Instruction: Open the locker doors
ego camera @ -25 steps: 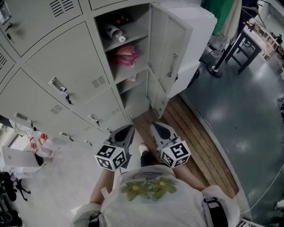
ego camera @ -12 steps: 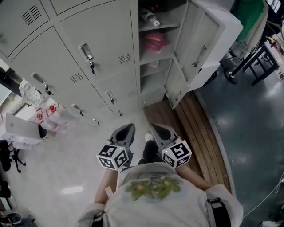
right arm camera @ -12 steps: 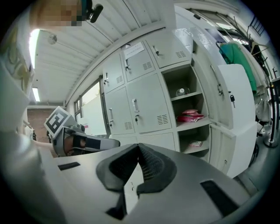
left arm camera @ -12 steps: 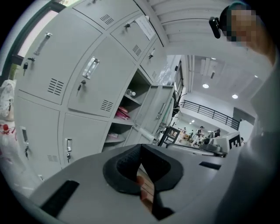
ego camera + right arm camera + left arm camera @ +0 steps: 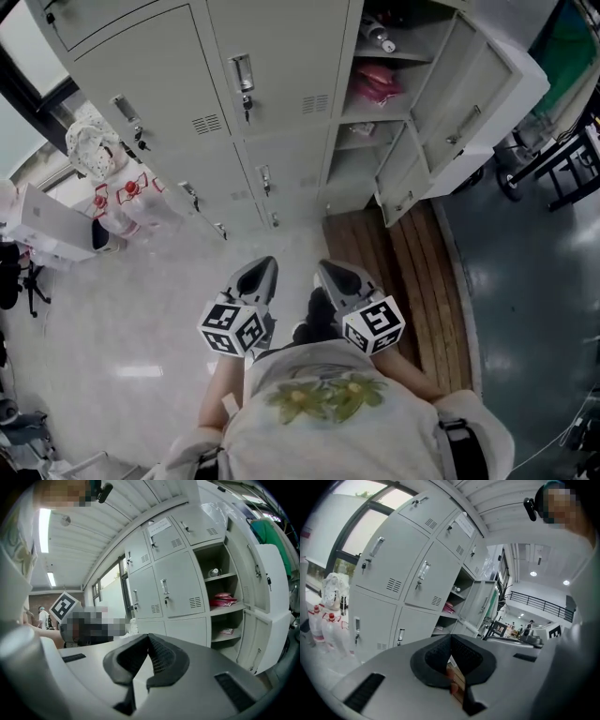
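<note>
Grey lockers fill the top of the head view. The right column stands open: an upper door (image 5: pixel 478 108) and a lower door (image 5: pixel 403 183) are swung out, and the shelves show a bottle (image 5: pixel 377 36) and a pink bag (image 5: pixel 375 82). The middle column's door (image 5: pixel 272 66) with its handle (image 5: pixel 242 75) is closed, as are the doors left of it. My left gripper (image 5: pixel 261 274) and right gripper (image 5: pixel 330 274) are held close to my body, well short of the lockers, both shut and empty. The closed door (image 5: pixel 426 576) shows in the left gripper view, and another closed door (image 5: pixel 176 585) in the right gripper view.
A wooden plank platform (image 5: pixel 422 272) lies on the floor below the open doors. White bags and bottles (image 5: pixel 122 202) and a white box (image 5: pixel 47 225) sit at the left by the lockers. Black table legs (image 5: pixel 562 169) and a green cloth (image 5: pixel 572 56) stand at the right.
The lockers have slid rightward in the head view, bringing more closed doors and the bags at the left into sight. Both grippers have stayed by my body, shut.
</note>
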Motion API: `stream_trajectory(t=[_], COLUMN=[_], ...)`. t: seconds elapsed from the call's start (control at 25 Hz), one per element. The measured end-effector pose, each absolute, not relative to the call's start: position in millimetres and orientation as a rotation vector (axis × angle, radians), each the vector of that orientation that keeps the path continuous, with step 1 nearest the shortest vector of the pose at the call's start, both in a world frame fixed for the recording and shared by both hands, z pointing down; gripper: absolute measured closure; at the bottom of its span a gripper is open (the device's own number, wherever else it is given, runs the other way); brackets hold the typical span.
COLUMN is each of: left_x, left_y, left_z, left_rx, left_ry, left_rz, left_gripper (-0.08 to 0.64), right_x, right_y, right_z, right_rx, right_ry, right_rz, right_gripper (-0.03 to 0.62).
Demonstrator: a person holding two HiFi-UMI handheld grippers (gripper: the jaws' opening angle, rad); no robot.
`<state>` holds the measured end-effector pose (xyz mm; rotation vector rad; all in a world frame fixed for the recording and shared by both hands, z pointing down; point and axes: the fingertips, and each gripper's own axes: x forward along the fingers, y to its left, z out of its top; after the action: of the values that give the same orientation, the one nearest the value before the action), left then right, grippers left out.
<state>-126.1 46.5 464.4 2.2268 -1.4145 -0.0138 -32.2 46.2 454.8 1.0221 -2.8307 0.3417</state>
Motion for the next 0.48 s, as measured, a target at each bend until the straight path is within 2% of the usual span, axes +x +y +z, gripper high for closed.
stream_trajectory(t=[0.48], left_x=[-199], left_y=[88], left_z=[475], left_rx=[2.035], left_ry=[-1.662], left_rz=[-0.106], left_gripper=[0.531], right_x=[-111], right_y=[65], right_z=[453], right_rx=[0.654], right_ry=[-2.927], right_rz=[0.191], right_gripper=[0.561])
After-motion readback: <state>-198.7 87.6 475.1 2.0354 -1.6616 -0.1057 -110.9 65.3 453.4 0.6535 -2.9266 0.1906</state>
